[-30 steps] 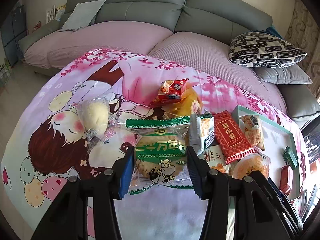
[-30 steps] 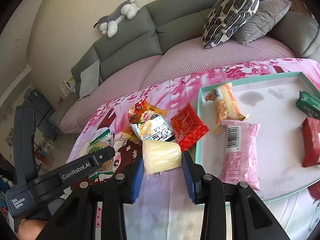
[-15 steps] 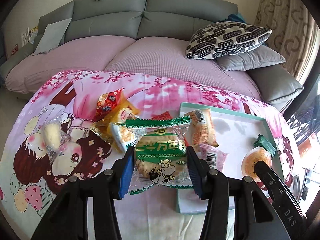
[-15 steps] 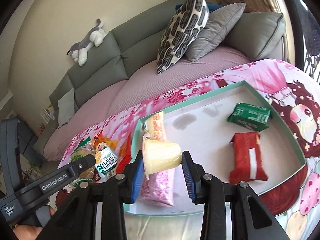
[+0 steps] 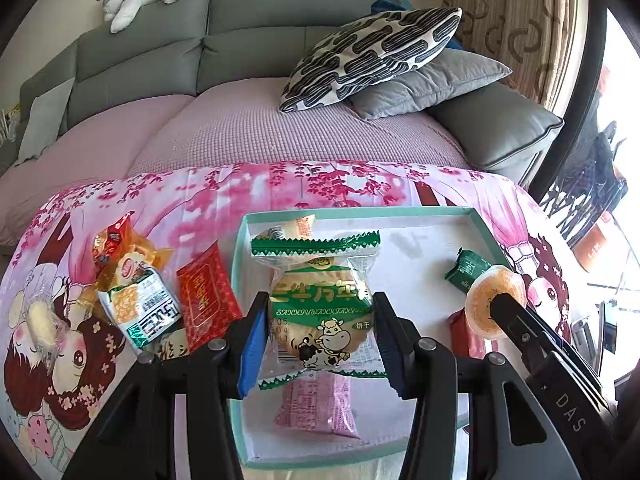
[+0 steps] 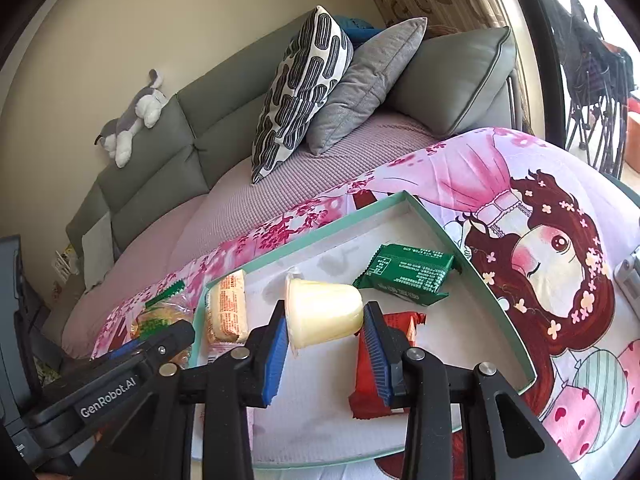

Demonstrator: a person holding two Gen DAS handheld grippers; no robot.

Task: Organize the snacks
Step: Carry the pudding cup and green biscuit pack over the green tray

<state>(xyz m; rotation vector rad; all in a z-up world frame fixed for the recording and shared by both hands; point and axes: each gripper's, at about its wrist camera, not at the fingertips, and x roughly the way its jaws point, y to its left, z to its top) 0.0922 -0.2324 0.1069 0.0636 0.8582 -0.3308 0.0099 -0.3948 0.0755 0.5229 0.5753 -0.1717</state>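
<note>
Over the teal tray (image 5: 486, 228), both loads have arrived from the snack pile (image 5: 152, 292) on the cartoon cloth, so each looks ready to set down. The left gripper (image 5: 320, 332) stays clenched on the green biscuit packet (image 5: 320, 308), which hangs between its blue pads above the pink packet (image 5: 320, 408). The right gripper (image 6: 325, 346) stays clamped on the pale jelly cup (image 6: 324, 312), lying sideways across its pads, just before the green wafer pack (image 6: 404, 274) and above the red packet (image 6: 376, 376).
</note>
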